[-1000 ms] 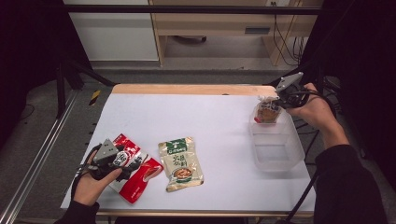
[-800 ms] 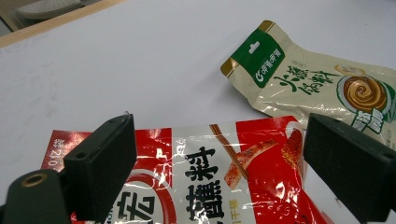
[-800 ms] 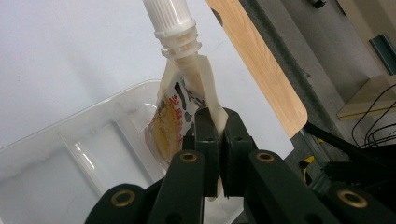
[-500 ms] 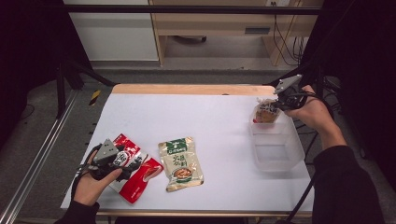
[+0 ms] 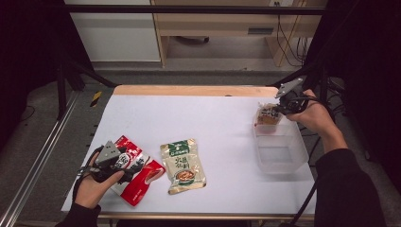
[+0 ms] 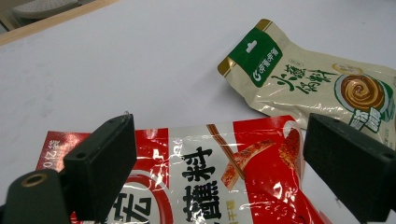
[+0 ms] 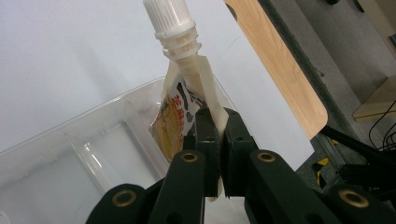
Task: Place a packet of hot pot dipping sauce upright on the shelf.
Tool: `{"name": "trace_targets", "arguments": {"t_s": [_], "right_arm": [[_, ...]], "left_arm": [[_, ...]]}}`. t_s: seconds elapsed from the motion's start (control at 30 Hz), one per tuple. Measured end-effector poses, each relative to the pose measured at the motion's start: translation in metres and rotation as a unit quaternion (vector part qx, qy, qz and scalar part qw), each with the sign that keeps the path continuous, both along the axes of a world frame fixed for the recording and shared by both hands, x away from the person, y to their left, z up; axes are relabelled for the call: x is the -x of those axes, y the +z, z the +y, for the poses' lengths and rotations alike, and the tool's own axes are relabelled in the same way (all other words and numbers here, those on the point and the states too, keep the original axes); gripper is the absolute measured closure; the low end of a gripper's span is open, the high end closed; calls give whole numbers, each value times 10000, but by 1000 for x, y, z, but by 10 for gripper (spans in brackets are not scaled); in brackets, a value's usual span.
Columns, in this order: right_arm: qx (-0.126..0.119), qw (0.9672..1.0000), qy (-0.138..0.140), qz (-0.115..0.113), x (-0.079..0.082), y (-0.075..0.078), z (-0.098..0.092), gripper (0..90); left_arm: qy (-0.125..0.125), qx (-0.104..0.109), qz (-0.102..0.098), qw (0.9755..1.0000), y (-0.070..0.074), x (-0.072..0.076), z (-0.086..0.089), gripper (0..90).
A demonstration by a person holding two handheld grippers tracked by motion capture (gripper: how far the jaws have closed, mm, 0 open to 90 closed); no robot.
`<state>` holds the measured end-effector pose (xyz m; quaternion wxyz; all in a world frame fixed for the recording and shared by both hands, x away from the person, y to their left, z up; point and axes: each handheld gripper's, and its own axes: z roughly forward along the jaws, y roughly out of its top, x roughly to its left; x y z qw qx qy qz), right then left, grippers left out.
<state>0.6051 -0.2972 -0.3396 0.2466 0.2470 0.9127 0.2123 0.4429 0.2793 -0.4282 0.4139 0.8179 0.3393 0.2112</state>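
The right gripper point(image 7: 215, 140) is clamped on the side seam of a spouted pouch point(image 7: 175, 126), pinching only a thin edge just below the white screw cap point(image 7: 169, 18), so the pouch hangs from the jaws with its body dangling over the far rim of the clear plastic tub point(image 5: 279, 151). In the high view that pouch point(image 5: 267, 115) sits just ahead of the gripper point(image 5: 283, 105), above the tub's far wall rather than over its middle. The main risk, as I judge it, is a release here: the pouch could catch the rim and tip out onto the white table point(image 5: 213, 113) beyond the tub. The narrow bite on a slick seam could also let the pouch slip or swing as the hand moves. The left gripper point(image 6: 219, 154) is open, its jaws spread wide on either side of a red packet point(image 6: 224, 177) that lies flat directly under it; a beige packet point(image 6: 317, 88) lies just beyond it, close enough that a careless close or drag could nudge both.
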Motion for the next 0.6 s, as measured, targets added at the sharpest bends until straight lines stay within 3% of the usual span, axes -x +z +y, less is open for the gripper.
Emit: {"name": "trace_targets", "arguments": {"t_s": [0.37, 0.6], "right_arm": [[-179, 9996, -171, 94, 0, -2, -6, 863], [-293, 9989, -345, 140, -3, -1, -5, 792]], "left_arm": [[-36, -24, 17, 10000, 0, 0, -3, 98], [-38, -11, 29, 10000, 0, 0, -1, 97]]}}
